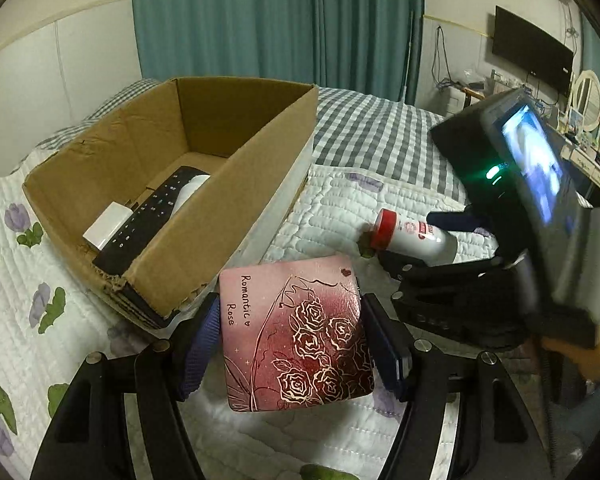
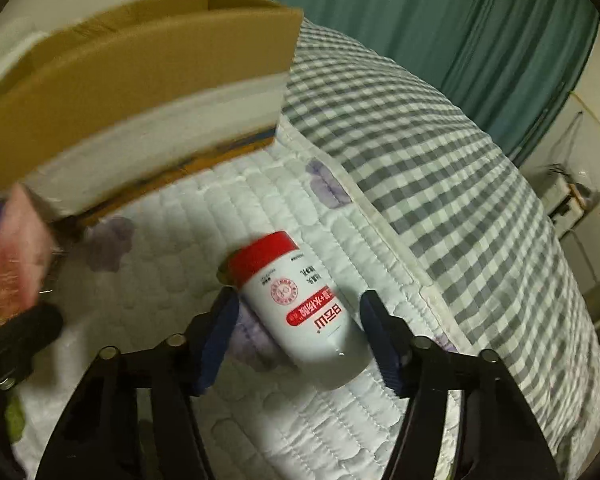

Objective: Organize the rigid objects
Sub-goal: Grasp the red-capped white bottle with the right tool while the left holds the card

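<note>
Quilted bed (image 1: 340, 204), box (image 1: 244, 168) upper left. Left gripper (image 1: 292, 340) clamps the pink tin (image 1: 296, 336) at frame centre, likely bound for the box. Right gripper (image 2: 300, 332), jaws wide, straddles the bottle (image 2: 300, 304) lying low centre; closing comes next.

The left wrist view is taken from just behind the left gripper (image 1: 292, 336), close above the bed (image 1: 380, 208), and is aimed toward the curtain (image 1: 280, 20) at the far edge. The cardboard box (image 1: 256, 128) is seen from its near corner, with its inside exposed. The right wrist view is taken low over the bed (image 2: 180, 220), looking along the right gripper (image 2: 300, 332) toward the box's outer wall (image 2: 140, 80). Shared by both views are the box, the white bottle (image 1: 416, 236) (image 2: 300, 304), the pink rose-printed case (image 1: 296, 336) (image 2: 16, 256) and the checked bedding (image 1: 380, 128) (image 2: 440, 180); the right gripper (image 1: 452, 256) itself is caught at the left view's right side.
</note>
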A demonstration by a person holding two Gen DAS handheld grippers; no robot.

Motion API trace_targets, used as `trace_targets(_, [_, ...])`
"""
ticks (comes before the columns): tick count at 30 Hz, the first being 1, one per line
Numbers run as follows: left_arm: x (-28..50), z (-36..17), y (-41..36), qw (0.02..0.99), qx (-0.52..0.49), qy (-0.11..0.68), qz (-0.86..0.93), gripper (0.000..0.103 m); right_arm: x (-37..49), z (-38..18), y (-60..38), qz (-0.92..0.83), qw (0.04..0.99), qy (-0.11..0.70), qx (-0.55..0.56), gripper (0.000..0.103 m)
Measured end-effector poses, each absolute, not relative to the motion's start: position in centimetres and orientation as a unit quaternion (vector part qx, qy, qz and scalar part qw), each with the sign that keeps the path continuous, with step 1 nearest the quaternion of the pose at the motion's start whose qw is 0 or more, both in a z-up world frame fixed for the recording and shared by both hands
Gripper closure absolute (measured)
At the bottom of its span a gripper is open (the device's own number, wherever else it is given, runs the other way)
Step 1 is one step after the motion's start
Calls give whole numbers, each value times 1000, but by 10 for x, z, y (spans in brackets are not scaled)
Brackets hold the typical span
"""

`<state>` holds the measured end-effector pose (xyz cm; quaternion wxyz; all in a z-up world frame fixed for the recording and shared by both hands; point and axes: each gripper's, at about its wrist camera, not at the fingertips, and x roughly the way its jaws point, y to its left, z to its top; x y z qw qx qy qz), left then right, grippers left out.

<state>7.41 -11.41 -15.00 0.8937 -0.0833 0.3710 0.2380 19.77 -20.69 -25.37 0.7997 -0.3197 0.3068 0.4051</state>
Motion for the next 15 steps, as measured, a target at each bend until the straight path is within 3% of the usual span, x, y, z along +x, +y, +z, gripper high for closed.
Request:
trace_targets(2, [73,-150,-115,894,-82,372,236,33,196,-256,-210,389,805,312,-322,58])
trace_targets(5, [73,-148,-121,897,-74,374,223,33,192,-254,-233,358,825,328,-288,64])
trace_targets(15, [41,-121,-159,912,-81,386,117,33,127,-216,-319,241,878,325,-255,67])
